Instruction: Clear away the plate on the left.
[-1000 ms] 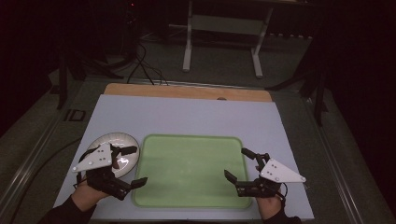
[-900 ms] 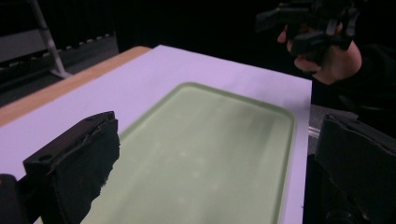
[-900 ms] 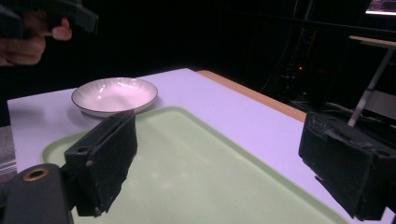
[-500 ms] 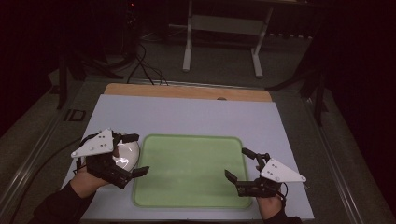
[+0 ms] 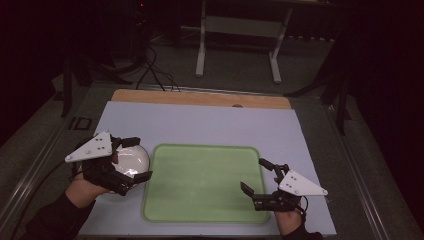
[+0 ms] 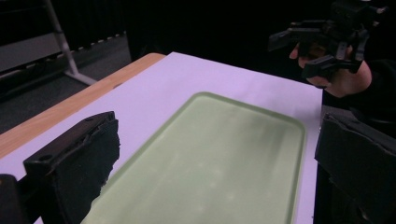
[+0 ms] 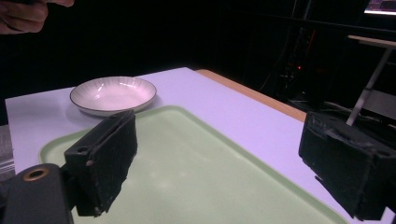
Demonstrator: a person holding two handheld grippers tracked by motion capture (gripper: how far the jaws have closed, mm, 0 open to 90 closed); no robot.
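Pale green, the tray [image 5: 202, 182] lies empty in the middle of the white table [image 5: 210, 122]. The white bowl [image 5: 131, 160] stands just beside its left edge, on the table. I hold my left gripper [image 5: 131, 159] above the bowl, jaws wide apart, gripping nothing. My right gripper [image 5: 259, 179] hovers over the tray's right edge, also wide open and empty, I think waiting.

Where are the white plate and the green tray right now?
white plate [image 7: 114, 94], right gripper view, on its inner bowl.
green tray [image 5: 200, 181], high view, on its bare floor.
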